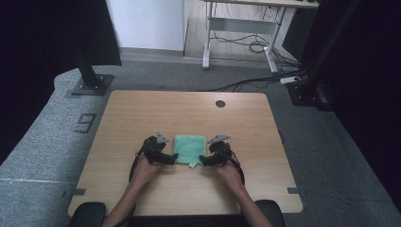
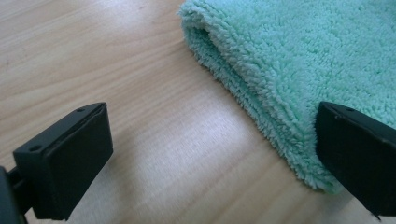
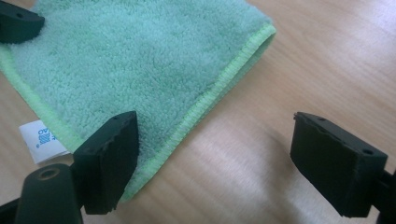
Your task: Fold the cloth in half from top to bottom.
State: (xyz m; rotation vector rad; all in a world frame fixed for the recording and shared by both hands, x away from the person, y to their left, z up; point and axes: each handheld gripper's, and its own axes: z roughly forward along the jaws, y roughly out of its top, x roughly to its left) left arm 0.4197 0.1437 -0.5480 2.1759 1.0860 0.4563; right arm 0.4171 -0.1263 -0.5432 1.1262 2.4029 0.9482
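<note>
Near the lower middle of the high view, a folded green towel [image 1: 189, 149] lies flat on the wooden worktop [image 1: 142, 113], with the left gripper [image 1: 171, 159] at its lower left corner and the right gripper [image 1: 205, 161] at its lower right corner.

Both grippers have their fingers spread and pinch nothing. Seen from the left gripper view, one finger [image 2: 70, 163] stands over bare wood at the lower left of the frame, while the other, at the lower right, overlaps the thick folded edge of the towel [image 2: 289, 60]. Seen from the right gripper view, one finger [image 3: 109, 158] sits over the stitched hem at the lower left, and the other stands over bare wood at the lower right. A white label [image 3: 39, 140] sticks out from the towel's edge at the left of that frame.

As a judgement, the towel already looks folded at least once, given the doubled edge. What seems left is to close on both near corners and fold or shift it again; no grip has been made yet.
</note>
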